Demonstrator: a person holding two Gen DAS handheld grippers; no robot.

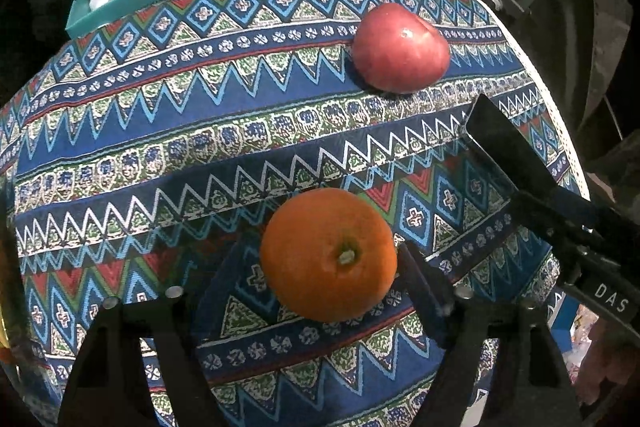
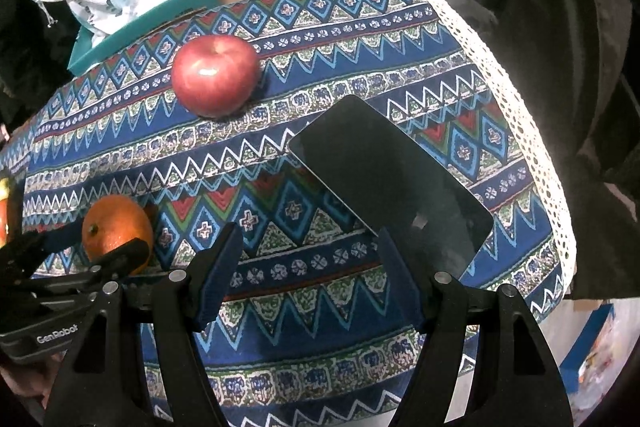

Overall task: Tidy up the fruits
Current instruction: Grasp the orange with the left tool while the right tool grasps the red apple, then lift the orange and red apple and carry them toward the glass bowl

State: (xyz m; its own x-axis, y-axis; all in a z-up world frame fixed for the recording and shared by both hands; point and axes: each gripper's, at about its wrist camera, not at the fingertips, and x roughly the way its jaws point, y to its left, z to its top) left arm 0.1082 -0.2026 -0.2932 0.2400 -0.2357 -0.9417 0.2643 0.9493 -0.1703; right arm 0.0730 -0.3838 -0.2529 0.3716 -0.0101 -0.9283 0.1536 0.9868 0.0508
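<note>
Orange [image 1: 328, 254] at lower centre: firm, round, dimpled rind, prone to rolling; best gripped across widest girth. Left tool [image 1: 296, 291] half open, straddling orange, right pad just touching rind, not clamped. Right tool [image 2: 308, 275] parted, holding nothing, above tabletop [image 2: 320, 331].

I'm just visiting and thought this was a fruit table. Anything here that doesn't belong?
Yes: a dark tablet lies flat and askew on the patterned cloth, right of the apple and orange. It is no fruit.
</note>
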